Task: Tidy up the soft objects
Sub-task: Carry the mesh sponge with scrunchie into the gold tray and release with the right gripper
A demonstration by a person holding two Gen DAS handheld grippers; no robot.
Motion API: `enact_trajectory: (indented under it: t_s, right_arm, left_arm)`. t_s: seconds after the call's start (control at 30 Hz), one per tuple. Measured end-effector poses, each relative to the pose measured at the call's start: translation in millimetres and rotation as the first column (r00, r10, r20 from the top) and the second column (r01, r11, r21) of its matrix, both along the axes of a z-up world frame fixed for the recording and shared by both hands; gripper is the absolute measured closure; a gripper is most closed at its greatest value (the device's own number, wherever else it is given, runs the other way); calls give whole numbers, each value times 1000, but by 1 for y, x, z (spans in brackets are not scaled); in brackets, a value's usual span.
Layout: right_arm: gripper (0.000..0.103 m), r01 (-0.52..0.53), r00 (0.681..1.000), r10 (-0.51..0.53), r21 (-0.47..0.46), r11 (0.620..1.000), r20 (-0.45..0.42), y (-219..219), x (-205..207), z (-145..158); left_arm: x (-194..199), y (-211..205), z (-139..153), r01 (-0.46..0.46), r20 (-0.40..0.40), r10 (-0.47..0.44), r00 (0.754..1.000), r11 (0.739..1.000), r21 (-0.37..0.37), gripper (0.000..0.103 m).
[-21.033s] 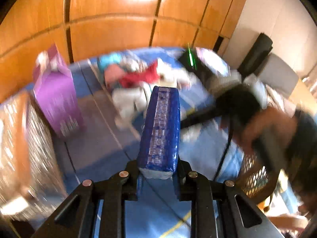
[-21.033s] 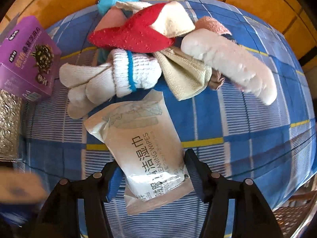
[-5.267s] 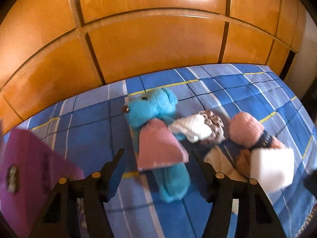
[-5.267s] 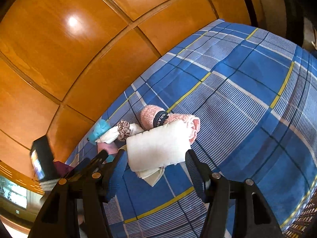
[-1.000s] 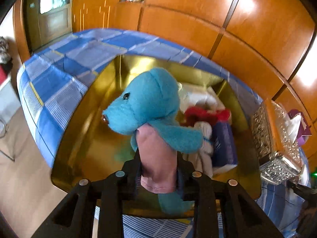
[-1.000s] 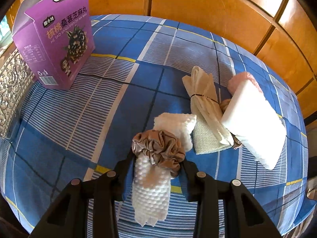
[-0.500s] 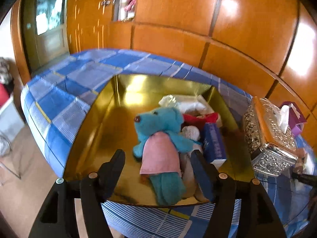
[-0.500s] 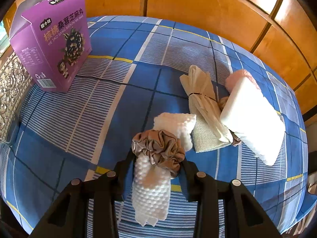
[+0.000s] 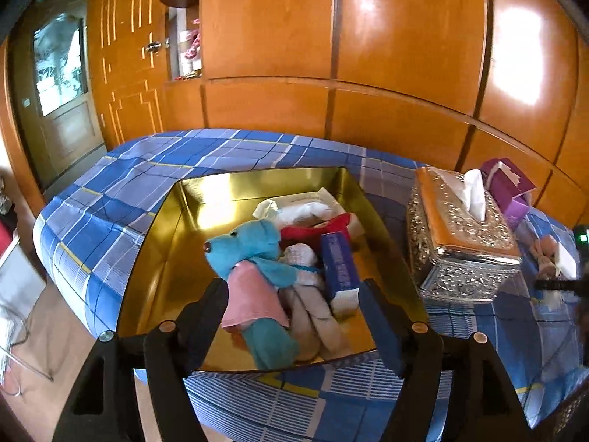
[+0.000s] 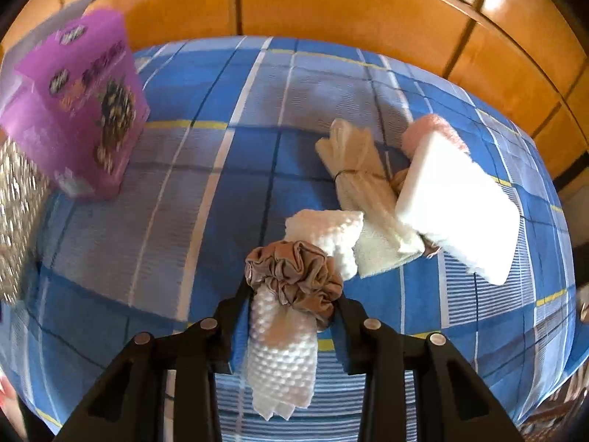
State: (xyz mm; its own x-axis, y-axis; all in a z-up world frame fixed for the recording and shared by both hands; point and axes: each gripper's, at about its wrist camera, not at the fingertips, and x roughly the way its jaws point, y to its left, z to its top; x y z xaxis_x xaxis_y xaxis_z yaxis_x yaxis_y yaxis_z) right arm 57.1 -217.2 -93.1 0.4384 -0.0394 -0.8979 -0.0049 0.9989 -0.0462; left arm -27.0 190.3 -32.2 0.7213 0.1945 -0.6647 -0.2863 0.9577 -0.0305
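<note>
In the left wrist view a gold tray sits on the blue plaid cloth. In it lie a teal plush toy with a pink skirt, a white wipes pack, a red and white item, rolled socks and a blue pack. My left gripper is open and empty above the tray's near edge. In the right wrist view my right gripper is shut on a white waffle cloth bound by a brown scrunchie. A beige tied cloth, a white folded towel and a pink roll lie beyond.
An ornate silver tissue box stands right of the tray, with a purple carton behind it. The purple carton and the tissue box edge sit at the left in the right wrist view. Wood panelling backs the table.
My left gripper opened, let the teal plush fall into the tray, and drew back. My right gripper stays shut on the scrunchie cloth and has started moving, blurring the view.
</note>
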Motion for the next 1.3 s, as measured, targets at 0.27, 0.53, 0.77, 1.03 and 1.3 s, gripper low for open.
enact_trajectory:
  t_s: [0.27, 0.53, 0.77, 1.03, 1.3]
  right_arm:
    - [66, 54, 991, -59, 48, 997, 123, -5, 39, 57]
    - [66, -67, 941, 31, 94, 993, 337, 52, 76, 155]
    - [67, -491, 783, 410, 61, 869, 468, 172, 32, 202]
    - [66, -767, 628, 716, 89, 635, 306, 292, -37, 135]
    - [63, -802, 595, 788, 176, 570, 159, 360, -60, 53]
  left_arm:
    - [-1, -5, 0, 22, 0, -22, 1000, 1000, -7, 29]
    - [-1, -7, -5, 35, -11, -35, 999, 999, -14, 29]
    - [0, 12, -10, -20, -17, 19, 1000, 999, -36, 29]
    - [-9, 55, -4, -149, 16, 149, 989, 988, -44, 29]
    - [-12, 74, -4, -197, 23, 199, 980, 978, -70, 27]
